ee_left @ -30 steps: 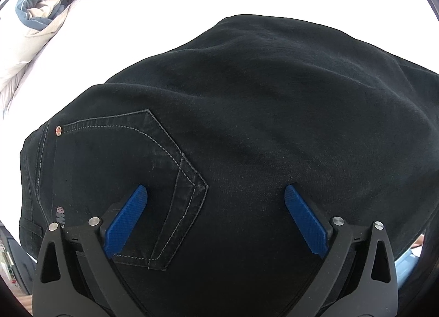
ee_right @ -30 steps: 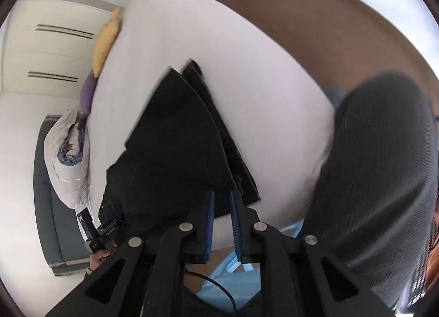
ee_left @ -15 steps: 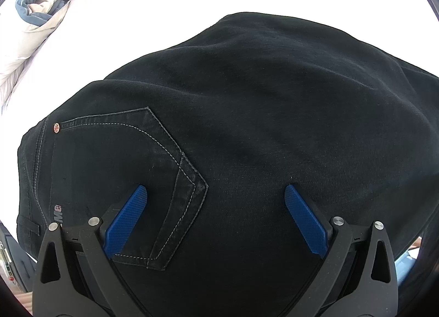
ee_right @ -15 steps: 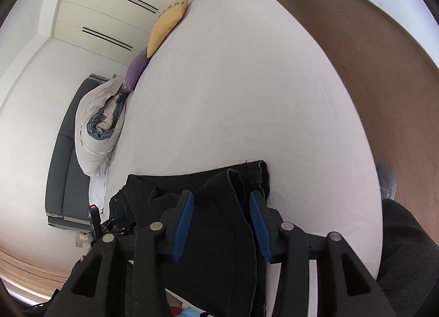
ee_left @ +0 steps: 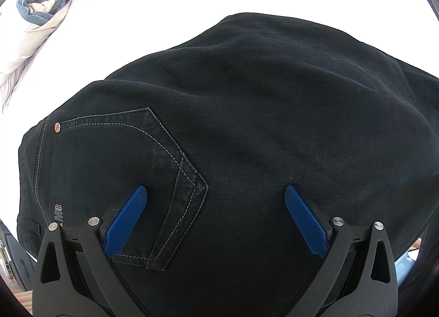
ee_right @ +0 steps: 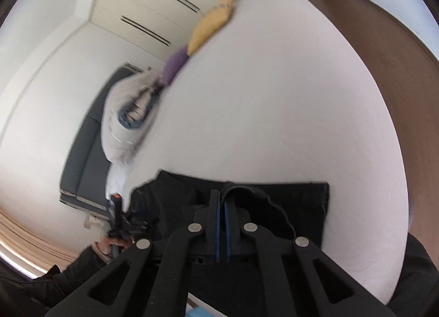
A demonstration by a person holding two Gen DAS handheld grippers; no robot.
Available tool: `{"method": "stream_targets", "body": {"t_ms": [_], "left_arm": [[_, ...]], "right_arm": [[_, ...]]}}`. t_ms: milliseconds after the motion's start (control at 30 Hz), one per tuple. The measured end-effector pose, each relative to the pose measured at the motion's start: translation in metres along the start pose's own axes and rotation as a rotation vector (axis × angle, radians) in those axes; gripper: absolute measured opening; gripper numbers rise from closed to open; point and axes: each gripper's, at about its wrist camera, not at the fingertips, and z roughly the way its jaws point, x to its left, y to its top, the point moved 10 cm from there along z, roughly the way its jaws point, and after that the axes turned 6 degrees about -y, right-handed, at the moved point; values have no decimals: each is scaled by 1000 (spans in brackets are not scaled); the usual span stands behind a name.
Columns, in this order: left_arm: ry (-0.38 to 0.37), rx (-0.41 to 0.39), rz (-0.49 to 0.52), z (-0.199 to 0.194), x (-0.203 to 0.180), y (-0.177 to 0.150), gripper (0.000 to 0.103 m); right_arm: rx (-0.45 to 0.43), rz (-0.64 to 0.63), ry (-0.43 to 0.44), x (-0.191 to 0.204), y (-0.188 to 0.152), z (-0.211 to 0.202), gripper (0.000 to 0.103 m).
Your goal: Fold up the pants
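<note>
Black pants (ee_left: 260, 130) lie on a white bed, back pocket (ee_left: 131, 180) facing up, filling the left wrist view. My left gripper (ee_left: 215, 201) is open, its blue pads spread over the pocket and seat, holding nothing. In the right wrist view the pants (ee_right: 301, 199) lie at the near bed edge. My right gripper (ee_right: 221, 201) is shut on a raised fold of the pants' fabric. The left gripper (ee_right: 123, 221) shows there at the left end of the pants, in a hand.
The white bed (ee_right: 274, 97) stretches away. A bunched duvet (ee_right: 129, 122), a purple pillow (ee_right: 175, 66) and a yellow pillow (ee_right: 211, 26) lie at its far side. Brown floor (ee_right: 397, 56) is to the right, a grey sofa (ee_right: 82, 158) to the left.
My right gripper swung over the pants, opened half a second ago, and has now closed on a fold of the fabric. The left gripper has barely moved.
</note>
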Motion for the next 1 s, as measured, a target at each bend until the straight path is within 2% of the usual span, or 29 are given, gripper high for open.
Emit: {"method": "stream_targets", "body": {"t_ms": [100, 167, 200, 300, 333, 367, 400, 433, 467, 500, 533, 567, 600, 700, 767, 833, 900, 1000], "left_arm": [[6, -2, -2, 0, 0, 0, 103], [1, -9, -12, 0, 1, 0, 103], [0, -12, -14, 0, 2, -1, 103], [0, -19, -16, -1, 3, -2, 103], [1, -20, -19, -1, 4, -2, 103], [2, -22, -21, -1, 4, -3, 103], [2, -23, -22, 0, 4, -3, 103], [0, -23, -25, 0, 5, -3, 103], [0, -22, -26, 1, 6, -3, 103], [1, -21, -24, 0, 6, -4, 103], [4, -22, -21, 0, 6, -4, 103], [7, -24, -22, -1, 6, -5, 103], [7, -26, -25, -1, 6, -5, 103], [5, -31, -38, 0, 7, -6, 103], [8, -30, -35, -4, 1, -7, 103], [6, -27, -34, -4, 1, -8, 103], [6, -24, -32, -4, 3, -9, 103], [10, -24, -36, -3, 1, -6, 103]], "right_arm": [[-195, 59, 144, 25, 27, -45, 4], [-236, 137, 170, 10, 27, -52, 3], [-211, 190, 131, -7, 21, -43, 3], [-78, 408, -123, -77, -11, -23, 5], [-91, 416, -154, -79, -13, -30, 6], [-123, 415, -170, -78, -11, -40, 17], [-167, 419, -217, -81, -7, -51, 36], [-215, 419, -304, -91, -4, -64, 79], [-262, 413, -406, -102, -2, -77, 83], [-263, 401, -436, -108, -1, -84, 79], [-228, 393, -366, -102, -2, -80, 73], [-180, 392, -256, -92, -5, -74, 72], [-143, 381, -196, -82, -10, -70, 72], [-78, 254, -137, -59, -29, -65, 72], [-41, 230, -81, -52, -43, -60, 72], [-23, 203, -75, -50, -60, -55, 72], [-24, 135, -112, -56, -65, -52, 72], [25, 71, -54, -52, -74, -35, 72]]}}
